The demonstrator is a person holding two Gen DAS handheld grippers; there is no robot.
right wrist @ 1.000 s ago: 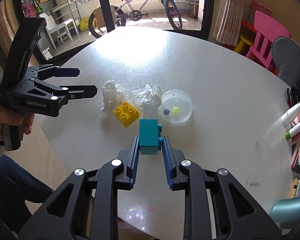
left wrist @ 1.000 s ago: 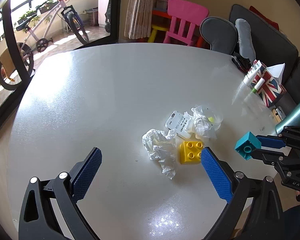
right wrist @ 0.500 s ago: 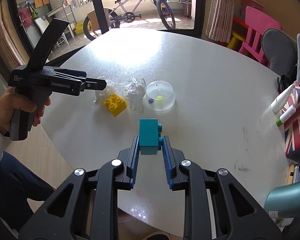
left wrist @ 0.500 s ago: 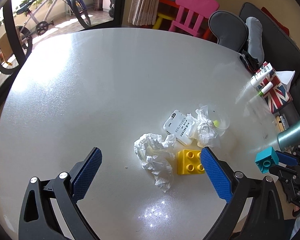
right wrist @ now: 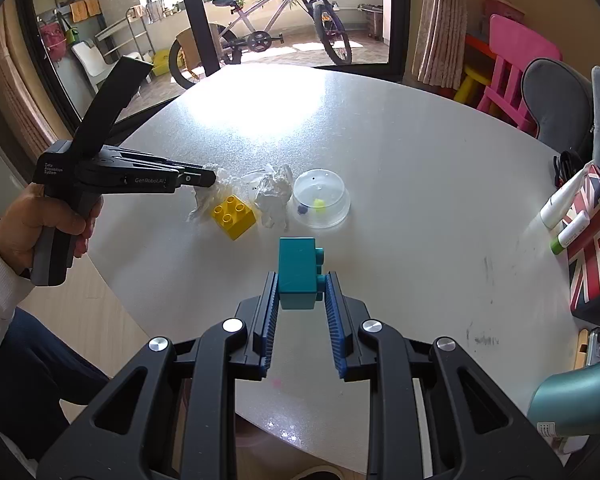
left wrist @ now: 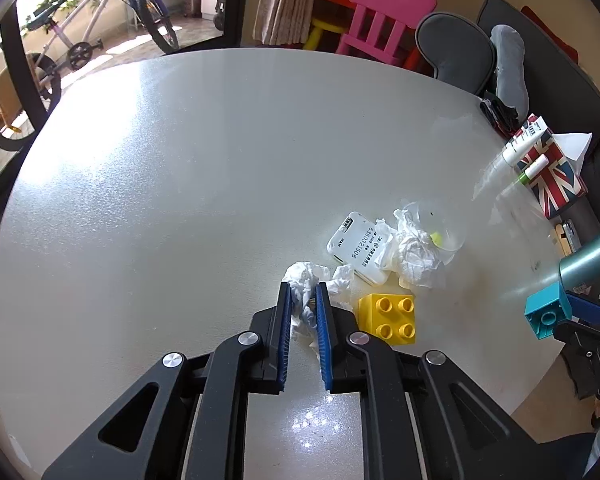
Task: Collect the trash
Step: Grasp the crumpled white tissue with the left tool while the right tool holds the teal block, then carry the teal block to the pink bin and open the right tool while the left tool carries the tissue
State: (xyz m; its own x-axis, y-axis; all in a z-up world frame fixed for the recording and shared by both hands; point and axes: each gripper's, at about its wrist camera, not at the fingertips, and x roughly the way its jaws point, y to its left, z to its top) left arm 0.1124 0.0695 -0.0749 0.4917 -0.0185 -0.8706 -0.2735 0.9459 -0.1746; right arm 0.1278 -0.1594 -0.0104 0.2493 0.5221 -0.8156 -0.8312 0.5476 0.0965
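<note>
The left gripper (left wrist: pixel 303 300) has just closed its blue pads on a crumpled white tissue (left wrist: pixel 306 280), low in the centre of its view and resting on the grey table (left wrist: pixel 180 200). Just right of it sits a yellow brick (left wrist: pixel 388 318); above that lie a white device (left wrist: pixel 356 246), a second tissue wad (left wrist: pixel 414 252) and a clear lid (left wrist: pixel 440 228). The right gripper (right wrist: pixel 300 280) is clamped on a teal brick (right wrist: pixel 298 272), held at the frame's centre above the table.
</note>
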